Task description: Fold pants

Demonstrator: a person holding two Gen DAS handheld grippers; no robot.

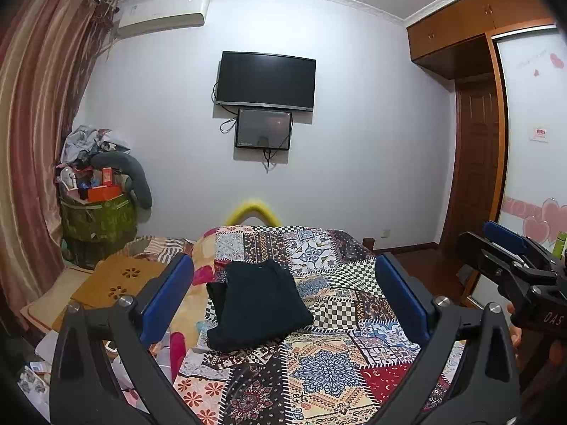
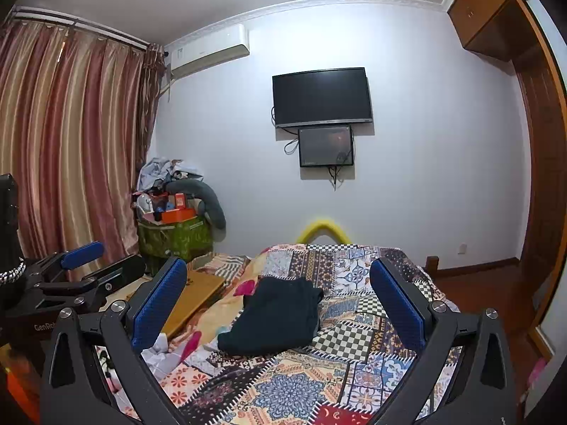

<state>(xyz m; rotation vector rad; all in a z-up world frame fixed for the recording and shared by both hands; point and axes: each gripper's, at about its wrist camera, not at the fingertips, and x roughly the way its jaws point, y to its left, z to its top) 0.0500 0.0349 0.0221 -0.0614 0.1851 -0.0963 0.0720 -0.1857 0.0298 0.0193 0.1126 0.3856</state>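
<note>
A dark pair of pants (image 1: 257,304) lies in a compact, folded-looking bundle on a bed with a patchwork quilt (image 1: 329,364). The left claw (image 1: 283,304) is spread wide and empty, raised above the near end of the bed; the pants sit ahead of it, between its blue pads but well beyond them. The right claw (image 2: 278,311) is also wide and empty, with the pants ahead of it and slightly to its left. The fabric looks soft, light and limp, so it would likely sag and slip out of shape. A pinch through all layers at a corner or folded edge seems the safest hold.
</note>
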